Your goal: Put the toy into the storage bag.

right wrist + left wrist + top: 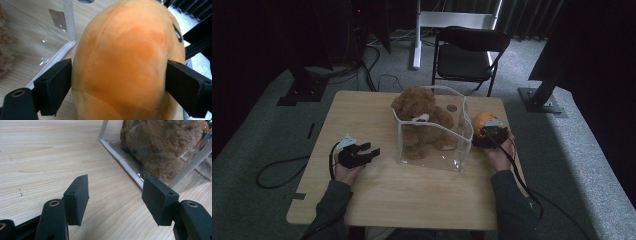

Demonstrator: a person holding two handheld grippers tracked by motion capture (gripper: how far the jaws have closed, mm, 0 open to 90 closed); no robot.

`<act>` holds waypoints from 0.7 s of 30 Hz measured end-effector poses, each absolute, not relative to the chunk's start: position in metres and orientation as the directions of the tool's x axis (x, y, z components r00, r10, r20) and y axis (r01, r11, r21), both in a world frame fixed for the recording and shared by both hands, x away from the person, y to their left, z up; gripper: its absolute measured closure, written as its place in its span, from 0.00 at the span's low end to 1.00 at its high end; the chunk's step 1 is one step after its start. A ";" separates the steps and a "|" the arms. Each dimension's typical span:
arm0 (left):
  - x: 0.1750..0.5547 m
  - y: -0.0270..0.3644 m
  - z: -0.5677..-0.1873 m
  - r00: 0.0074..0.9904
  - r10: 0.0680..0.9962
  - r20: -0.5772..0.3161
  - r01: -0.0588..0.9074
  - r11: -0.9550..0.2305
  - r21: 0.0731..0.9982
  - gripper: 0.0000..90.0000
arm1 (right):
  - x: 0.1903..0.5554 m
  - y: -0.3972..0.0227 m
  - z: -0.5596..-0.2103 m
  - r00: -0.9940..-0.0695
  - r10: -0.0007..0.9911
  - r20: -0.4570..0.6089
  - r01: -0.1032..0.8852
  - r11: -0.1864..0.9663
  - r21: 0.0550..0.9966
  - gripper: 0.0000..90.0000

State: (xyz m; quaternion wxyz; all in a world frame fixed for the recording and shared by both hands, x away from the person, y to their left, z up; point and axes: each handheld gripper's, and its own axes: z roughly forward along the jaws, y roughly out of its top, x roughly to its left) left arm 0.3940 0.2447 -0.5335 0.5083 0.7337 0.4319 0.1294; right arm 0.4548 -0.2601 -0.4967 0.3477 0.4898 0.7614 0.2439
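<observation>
Right tongs (117,82) sit closed around an orange plush toy (125,60), a black pad pressed to each flank; in the high view that toy (482,121) rests on the tabletop (362,107) just outside the right wall of a clear plastic bag (432,145). Left tongs (364,152) lie low on the wood with their jaws wide apart and nothing between them, pointing toward three o'clock at the bag's near left corner. A brown teddy bear (419,117) sits upright inside the bag, head above the open rim. From the right tongs, the bag's mouth lies at about ten o'clock, so the right hand is the nearer one for any drop-in. The orange toy's long axis seems to run upright, though it is cropped. Pale wood grain spreads bare at the left; beyond the tabletop stand grey carpet and a black folding chair (467,52) at twelve o'clock.
</observation>
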 end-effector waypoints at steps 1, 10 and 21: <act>0.394 0.245 -0.534 0.593 0.766 -0.249 0.503 -0.110 0.858 0.44 | 0.455 -0.261 -0.497 -0.284 0.913 -0.292 0.576 0.406 0.710 0.13; 0.394 0.244 -0.534 0.594 0.765 -0.250 0.505 -0.112 0.856 0.44 | 0.456 -0.265 -0.497 -0.273 0.923 -0.272 0.580 0.383 0.719 0.23; 0.394 0.242 -0.534 0.599 0.766 -0.234 0.505 -0.134 0.853 0.44 | 0.455 -0.268 -0.495 -0.277 0.929 -0.244 0.583 0.364 0.727 0.37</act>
